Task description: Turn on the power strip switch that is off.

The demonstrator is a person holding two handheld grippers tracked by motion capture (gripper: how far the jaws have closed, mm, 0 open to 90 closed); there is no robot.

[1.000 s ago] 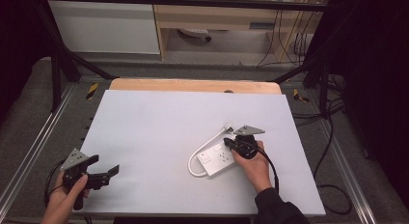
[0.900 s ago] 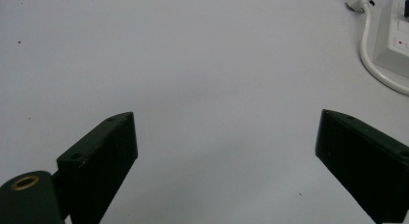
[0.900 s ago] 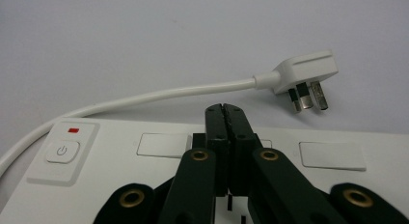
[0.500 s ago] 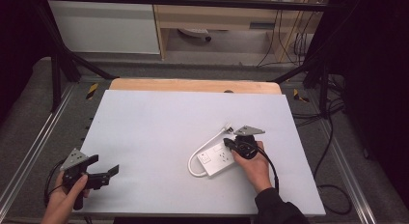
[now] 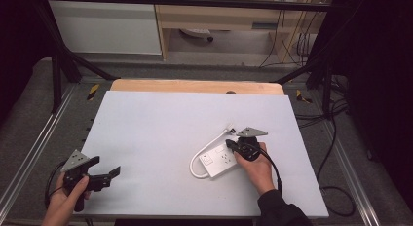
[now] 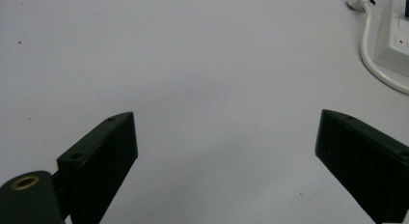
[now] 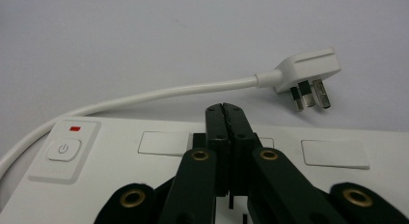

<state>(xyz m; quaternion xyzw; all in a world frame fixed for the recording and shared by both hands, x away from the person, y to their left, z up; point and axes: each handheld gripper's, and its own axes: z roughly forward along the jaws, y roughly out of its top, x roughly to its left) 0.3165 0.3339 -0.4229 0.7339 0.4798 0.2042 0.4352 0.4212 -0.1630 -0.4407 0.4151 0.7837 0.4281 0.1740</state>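
A white power strip (image 5: 218,161) lies flat on the white table (image 5: 160,133), right of centre, and its short white cable loops round to a three-pin plug (image 5: 229,129) lying loose beside it. My right gripper (image 5: 233,147) is shut and its tips are over the top face of the strip (image 7: 337,185). The jaws meet with nothing seen between them (image 7: 225,110). The plug (image 7: 308,72) lies just beyond, pins bare. At the strip's end is a power button (image 7: 62,149). My left gripper (image 5: 109,175) is open near the table's front left corner, far from the strip (image 6: 393,35).
The table has a wooden strip along its far edge (image 5: 195,85). Metal frame rails (image 5: 29,158) run along both sides. Dark cables (image 5: 331,153) trail on the floor to the right. Bare table surface lies between the two grippers.
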